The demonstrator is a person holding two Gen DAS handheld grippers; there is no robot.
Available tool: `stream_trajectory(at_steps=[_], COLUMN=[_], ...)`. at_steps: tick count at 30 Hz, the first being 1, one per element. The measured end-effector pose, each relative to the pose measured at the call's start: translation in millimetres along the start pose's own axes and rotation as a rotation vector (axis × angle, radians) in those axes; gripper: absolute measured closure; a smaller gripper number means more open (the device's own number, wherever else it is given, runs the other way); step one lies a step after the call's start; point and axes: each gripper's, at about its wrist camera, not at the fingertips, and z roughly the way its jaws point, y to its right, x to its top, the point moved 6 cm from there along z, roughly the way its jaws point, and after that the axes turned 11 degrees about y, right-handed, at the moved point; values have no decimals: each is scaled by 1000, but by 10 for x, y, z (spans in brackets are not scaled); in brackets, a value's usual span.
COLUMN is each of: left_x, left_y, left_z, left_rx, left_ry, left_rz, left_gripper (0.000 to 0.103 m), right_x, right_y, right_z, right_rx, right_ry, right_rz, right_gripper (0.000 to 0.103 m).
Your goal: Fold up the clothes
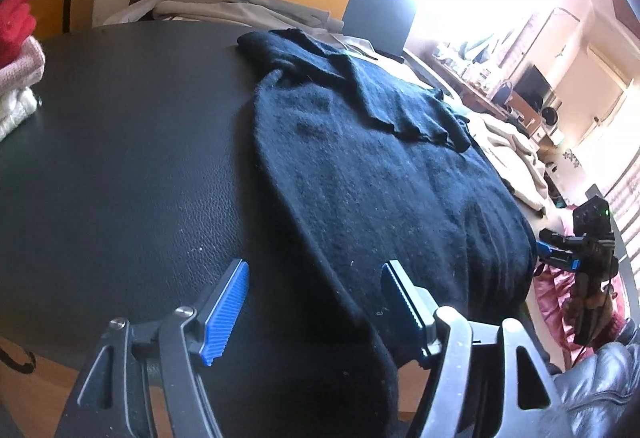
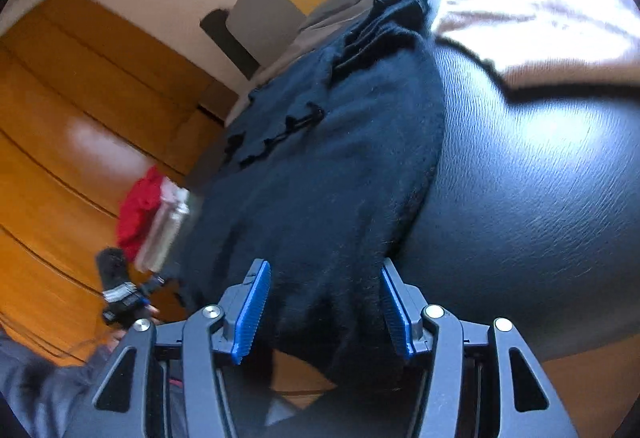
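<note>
Risk: near hem of black fuzzy knit sweater (image 1: 360,166), spread on the dark leather-textured table (image 1: 120,158), hangs over the edge. Left gripper (image 1: 316,302) gapes wide, empty, straddling the hem. Right gripper (image 2: 324,312) half-closed around bunched hem, pads not pressing. Shallow pinch could slip; uneven lift skews the fold.

The black fuzzy sweater (image 1: 380,174) lies partly folded on the dark leather surface, 1 sleeve laid across its body, its hem draping over the edge.
</note>
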Motion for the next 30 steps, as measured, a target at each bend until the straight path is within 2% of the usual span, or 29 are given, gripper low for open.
stream_trajectory(at_steps=[5, 9, 11, 12, 13, 14, 15, 17, 19, 21, 23, 24, 27, 29, 30], left_x=[-2, -40, -53, -46, -34, -26, -21, -7, -3, -16, -41, -57, -48, -23, -7], left_y=[149, 329, 365, 373, 367, 334, 283, 200, 170, 208, 297, 345, 387, 363, 331], left_z=[49, 108, 142, 151, 155, 165, 180, 201, 208, 213, 211, 212, 225, 224, 211], left_rx=[-27, -42, -13, 8, 21, 29, 41, 23, 6, 19, 26, 32, 61, 67, 51], left_ry=[-32, -62, -75, -83, -91, -103, -118, -134, -140, -127, -104, -97, -104, -113, -121], left_rz=[7, 16, 38, 49, 48, 35, 19, -33, -49, -7, 57, 92, 132, 123, 98], left_gripper=[32, 33, 36, 44, 63, 74, 88, 87, 87, 85, 73, 71, 71, 86, 95], right_x=[-31, -51, -79, -98, -117, -144, -171, -193, -211, -229, -242, -254, -248, -229, -223], right_y=[57, 23, 1, -15, -23, -28, -23, 1, 16, 27, 2, -16, -29, -17, -17], right_z=[-23, -16, -21, -25, -17, -6, 13, 34, 35, 38, 45, 44, 54, 67, 74], right_rx=[76, 82, 78, 66, 53, 37, 20, 14, 13, 12, 11, 13, -7, -55, -84], right_ry=[-18, -42, -67, -79, -91, -103, -111, -102, -88, -75, -71, -72, -98, -120, -132], right_rz=[107, 111, 106, 89, 77, 57, 37, 25, 15, 4, -25, -46, -68, -65, -79], right_gripper=[47, 47, 48, 50, 57, 67, 71, 78, 78, 78, 76, 75, 76, 87, 96])
